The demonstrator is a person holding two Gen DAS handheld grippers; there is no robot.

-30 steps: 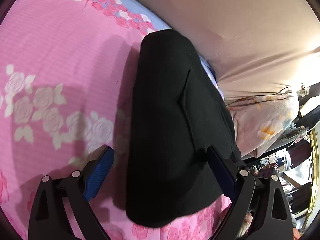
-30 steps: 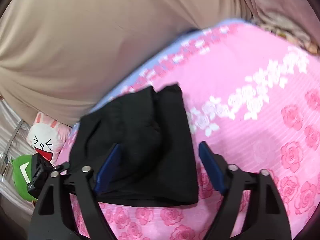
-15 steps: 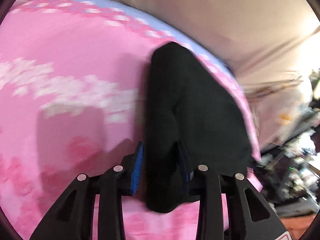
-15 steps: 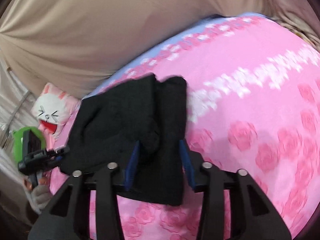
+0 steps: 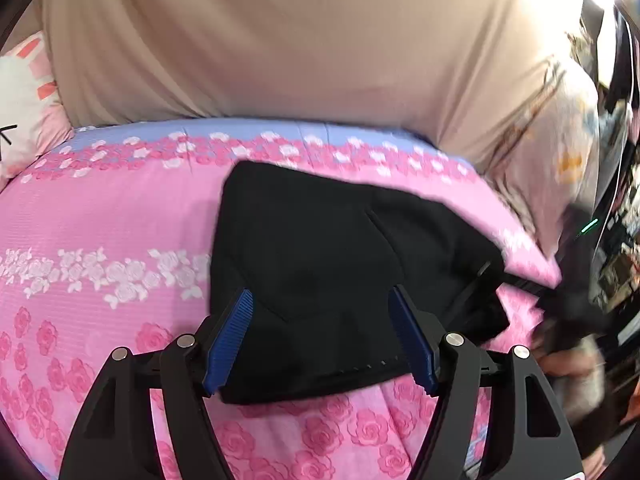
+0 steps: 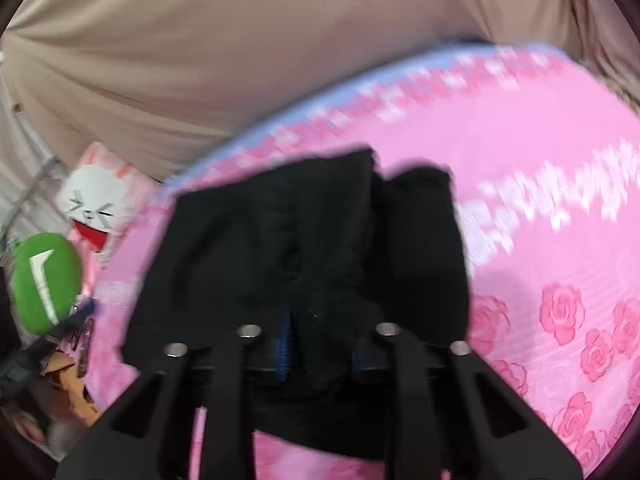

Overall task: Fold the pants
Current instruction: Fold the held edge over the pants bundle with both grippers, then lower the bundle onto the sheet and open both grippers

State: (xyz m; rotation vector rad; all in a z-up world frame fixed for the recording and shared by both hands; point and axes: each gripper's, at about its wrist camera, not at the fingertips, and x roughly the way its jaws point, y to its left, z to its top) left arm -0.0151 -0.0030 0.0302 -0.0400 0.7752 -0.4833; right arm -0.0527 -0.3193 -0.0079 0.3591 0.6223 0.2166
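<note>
The black pants point(image 5: 320, 256) lie folded into a thick bundle on the pink rose-print bedsheet point(image 5: 100, 220). My left gripper point(image 5: 320, 328) is open, its blue pads point(image 5: 230, 336) spread over the near edge of the bundle without pinching it. In the right wrist view the pants point(image 6: 248, 240) fill the centre. My right gripper point(image 6: 320, 344) is shut on a bunched fold of the black fabric, which rises between its blue pads point(image 6: 283, 344). That view is motion-blurred.
A beige curtain point(image 5: 280, 40) hangs behind the bed. A white cartoon rabbit pillow point(image 6: 98, 204) and a green plush point(image 6: 44, 280) sit at the bed's left end. A floral quilt point(image 5: 560, 152) and cluttered shelves point(image 5: 616, 260) are on the right.
My left gripper, shut on the pants' edge half a second ago, has opened and swung to face the bundle. My right gripper has closed fully on a fold of the pants.
</note>
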